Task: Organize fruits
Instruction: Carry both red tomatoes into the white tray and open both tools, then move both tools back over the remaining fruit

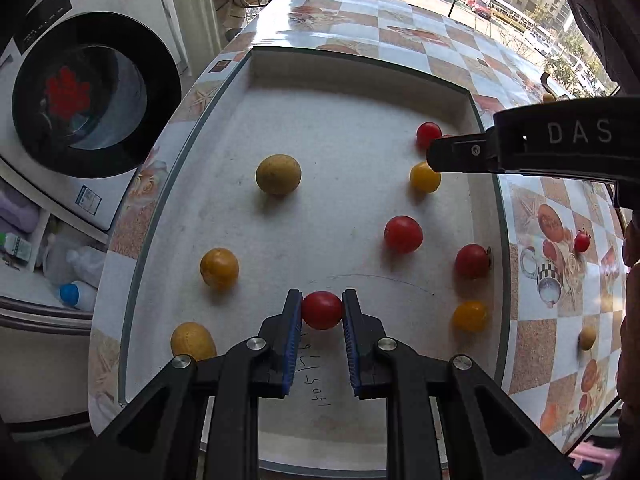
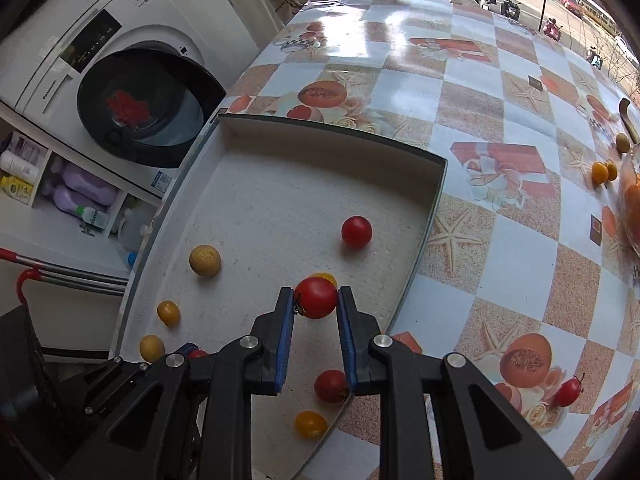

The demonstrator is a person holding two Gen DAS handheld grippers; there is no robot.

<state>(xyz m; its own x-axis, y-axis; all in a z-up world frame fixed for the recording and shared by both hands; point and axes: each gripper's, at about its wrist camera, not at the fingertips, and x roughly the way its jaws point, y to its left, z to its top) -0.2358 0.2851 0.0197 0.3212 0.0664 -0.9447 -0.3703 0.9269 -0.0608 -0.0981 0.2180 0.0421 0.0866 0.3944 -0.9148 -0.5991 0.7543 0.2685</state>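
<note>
Both hands loaded, mid-carry over the shallow white rectangular tray (image 1: 486,216) on the desk (image 2: 500,240) with the checked fruit-print cover.

Left hand-held gripper (image 1: 322,312): clenched on a small round red tomato (image 1: 322,310), blue pads touching both sides, low over the near end of the tray. Right hand-held gripper (image 2: 316,300): clenched on a second red tomato with a dark stem stub (image 2: 316,297), held above the tray's right half, over a yellow tomato mostly hidden beneath it.

Loose in the tray: red and yellow cherry tomatoes mainly to the right, dull tan-yellow round fruits (image 1: 278,174) to the left. So it looks like a colour sort in progress, though I can't confirm the rule.

Step in hand, my read: placing, not picking. Next move calls for lowering each tomato near the other reds (image 1: 403,234), clear of neighbours, then releasing gently since they roll. More fruit sits out on the desk at far right (image 2: 604,171), plus one red one (image 2: 568,392) near the tray; those remain to be fetched.
</note>
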